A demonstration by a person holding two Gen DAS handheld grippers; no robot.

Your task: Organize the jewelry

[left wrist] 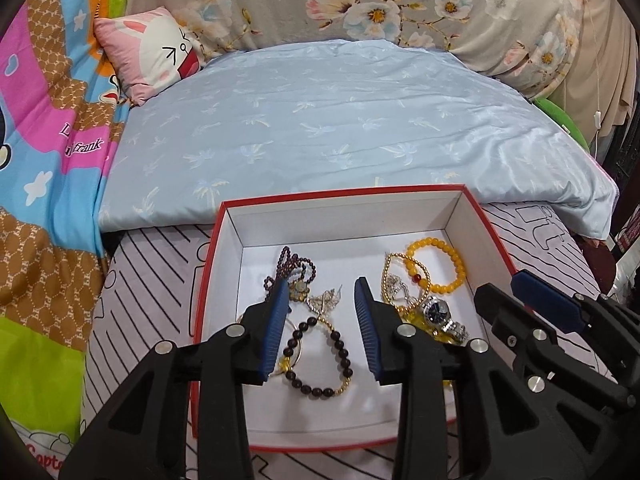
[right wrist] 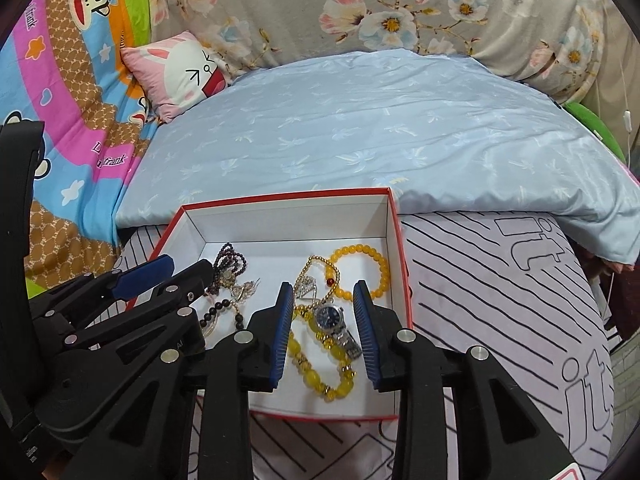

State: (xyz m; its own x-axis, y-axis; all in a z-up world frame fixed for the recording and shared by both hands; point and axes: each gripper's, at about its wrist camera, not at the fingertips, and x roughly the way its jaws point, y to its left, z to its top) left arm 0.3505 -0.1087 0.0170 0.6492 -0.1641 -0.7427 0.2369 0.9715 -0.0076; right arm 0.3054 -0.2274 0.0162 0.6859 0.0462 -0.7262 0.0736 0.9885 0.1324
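A red-rimmed white box [left wrist: 230, 216] [right wrist: 394, 216] lies on the bed and holds jewelry. In it are a dark bead bracelet [left wrist: 340, 350], a purple bead string [left wrist: 296, 262] [right wrist: 230, 258], a yellow bead bracelet [left wrist: 452, 264] [right wrist: 376, 264], a gold bead chain [left wrist: 386, 276], a silver watch [left wrist: 442, 316] [right wrist: 334, 320] and a chunky yellow bracelet [right wrist: 316, 380]. My left gripper [left wrist: 322, 292] is open and empty above the dark bracelet. My right gripper [right wrist: 322, 294] is open and empty above the watch. It also shows in the left wrist view [left wrist: 508, 286].
The box rests on a striped white sheet [right wrist: 500, 300]. A folded light blue quilt [left wrist: 340, 120] lies behind it. A pink rabbit pillow [left wrist: 156, 52] and a colourful cartoon blanket [left wrist: 48, 160] are at the left. A floral cover [left wrist: 400, 4] runs along the back.
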